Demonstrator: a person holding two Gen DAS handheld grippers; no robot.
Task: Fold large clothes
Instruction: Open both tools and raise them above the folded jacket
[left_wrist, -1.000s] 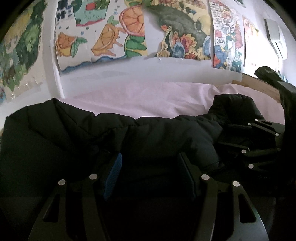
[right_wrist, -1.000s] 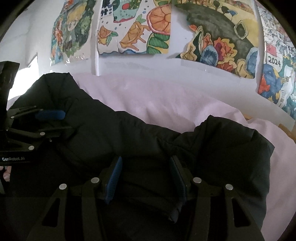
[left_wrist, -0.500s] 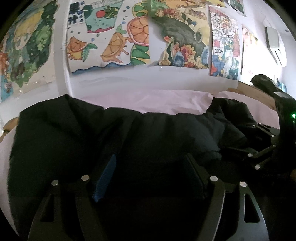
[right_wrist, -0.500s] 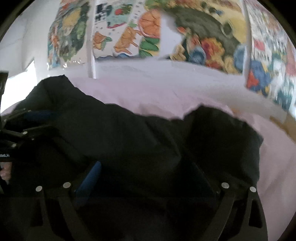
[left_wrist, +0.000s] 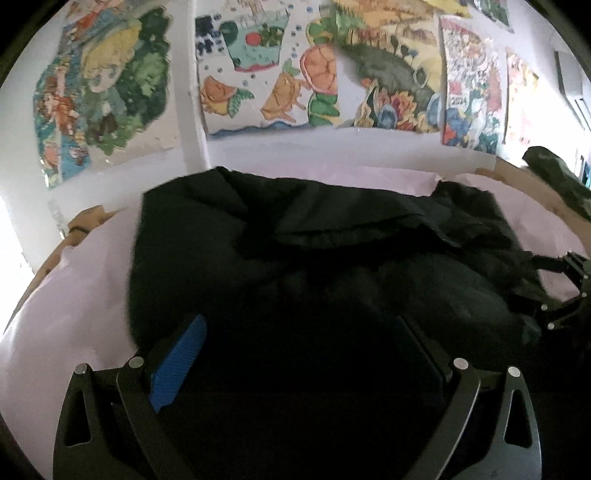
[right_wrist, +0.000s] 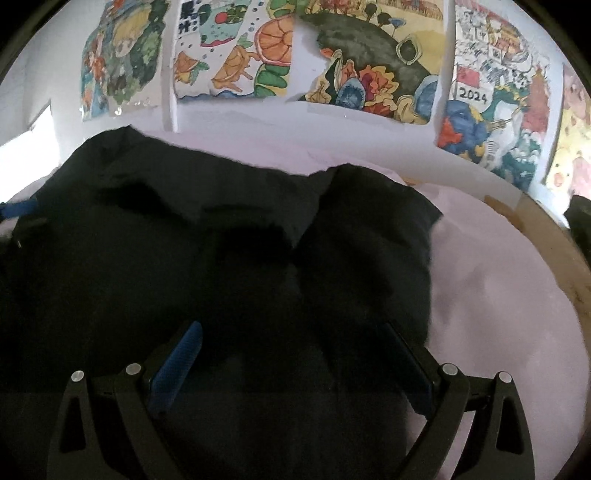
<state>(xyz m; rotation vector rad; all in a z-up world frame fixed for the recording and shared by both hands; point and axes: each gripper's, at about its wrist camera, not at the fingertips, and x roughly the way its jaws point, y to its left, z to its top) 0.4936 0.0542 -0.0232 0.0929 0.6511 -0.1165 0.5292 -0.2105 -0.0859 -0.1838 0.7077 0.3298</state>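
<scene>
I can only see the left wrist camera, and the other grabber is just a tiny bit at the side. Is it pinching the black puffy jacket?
Observer: No. In the right wrist view the right gripper is wide open, and the black puffy jacket lies unpinched between its spread fingers.
Operator: Is there more jacket on the far side of that grabber?
Observer: Hardly any. Just right of its fingers the jacket ends, and only the bare pale pink bedsheet shows there.
</scene>
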